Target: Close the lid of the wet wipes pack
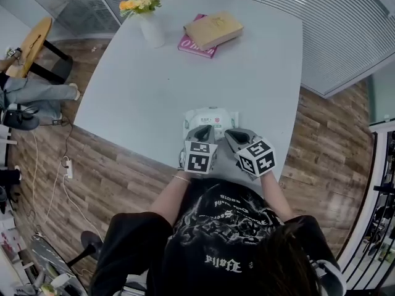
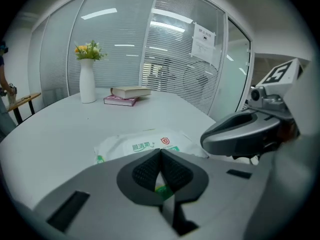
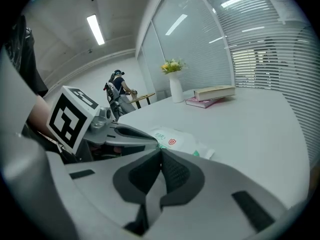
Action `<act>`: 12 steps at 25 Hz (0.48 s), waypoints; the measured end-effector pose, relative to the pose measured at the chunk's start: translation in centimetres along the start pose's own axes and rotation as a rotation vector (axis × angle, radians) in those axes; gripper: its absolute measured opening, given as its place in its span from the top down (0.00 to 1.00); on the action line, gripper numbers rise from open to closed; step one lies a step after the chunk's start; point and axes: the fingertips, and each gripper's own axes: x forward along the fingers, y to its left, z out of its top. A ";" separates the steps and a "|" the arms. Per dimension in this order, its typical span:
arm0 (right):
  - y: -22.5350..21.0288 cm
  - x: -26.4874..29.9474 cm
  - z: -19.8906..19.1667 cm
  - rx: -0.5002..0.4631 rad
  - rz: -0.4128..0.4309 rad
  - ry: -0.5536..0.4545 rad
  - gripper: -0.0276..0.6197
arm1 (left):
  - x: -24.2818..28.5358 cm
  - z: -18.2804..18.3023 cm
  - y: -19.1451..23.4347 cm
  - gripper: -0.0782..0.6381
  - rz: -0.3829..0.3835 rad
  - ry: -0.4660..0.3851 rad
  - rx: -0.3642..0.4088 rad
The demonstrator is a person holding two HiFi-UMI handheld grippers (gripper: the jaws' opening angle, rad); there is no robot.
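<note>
The wet wipes pack (image 1: 210,116) is white with green print and lies flat on the white table (image 1: 154,91), close to its near edge. Both grippers hover over the pack's near end, side by side. My left gripper (image 1: 201,132) is shut, its pads meeting at the tips, and a sliver of the pack's green shows through the gap behind them. In the left gripper view the pack (image 2: 145,145) stretches away just beyond the jaws. My right gripper (image 1: 236,137) is shut with nothing between its pads. It sits to the right of the pack (image 3: 176,139). The grippers hide the pack's lid.
A white vase of flowers (image 1: 150,24) and two stacked books (image 1: 210,32) stand at the table's far side. Glass walls with blinds surround the table. A person (image 1: 34,91) sits by a wooden table (image 1: 31,45) at the left, on the wood floor.
</note>
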 end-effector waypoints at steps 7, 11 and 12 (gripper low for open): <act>0.1 -2.1 1.0 0.007 -0.087 -0.096 0.96 | -1.6 0.7 0.1 0.88 -0.065 -0.085 -0.131; -1.4 -4.9 2.2 0.007 -0.175 -0.199 0.96 | -4.6 1.7 0.0 0.88 -0.078 -0.216 -0.129; -1.7 -5.6 2.5 0.008 -0.208 -0.228 0.96 | -5.5 1.7 0.3 0.88 -0.074 -0.235 -0.113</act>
